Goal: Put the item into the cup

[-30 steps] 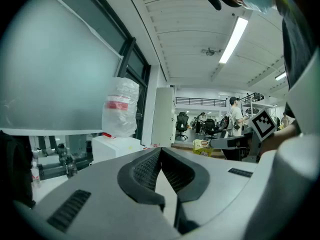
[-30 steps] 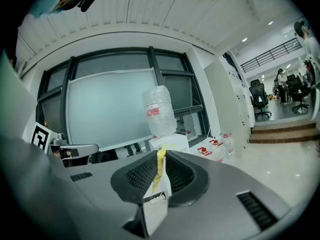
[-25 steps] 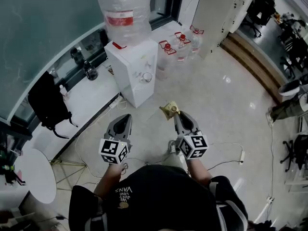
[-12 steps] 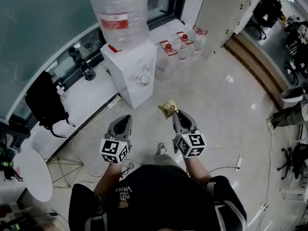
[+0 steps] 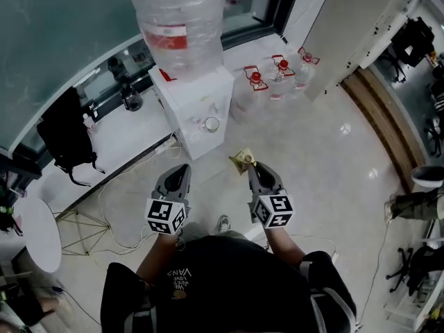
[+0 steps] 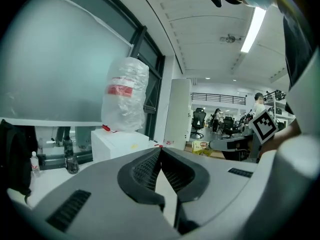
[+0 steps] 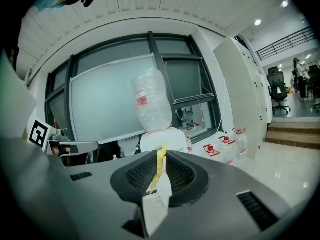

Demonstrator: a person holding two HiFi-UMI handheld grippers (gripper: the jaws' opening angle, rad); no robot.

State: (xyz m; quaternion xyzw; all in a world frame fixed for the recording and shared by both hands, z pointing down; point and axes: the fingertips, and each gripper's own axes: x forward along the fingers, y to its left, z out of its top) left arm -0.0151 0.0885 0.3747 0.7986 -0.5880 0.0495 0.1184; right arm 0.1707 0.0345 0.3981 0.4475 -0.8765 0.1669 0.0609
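black shirt (image 5: 208, 269): "VANS", upside down | water jug's red label (image 5: 171, 37): print unreadable

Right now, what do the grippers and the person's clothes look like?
Both the left gripper and right gripper are grey, tapered shells with black, mesh-textured pads. Each carries a white cube with black square markers at its rear. The person wears a black short-sleeved T-shirt with pale lettering.
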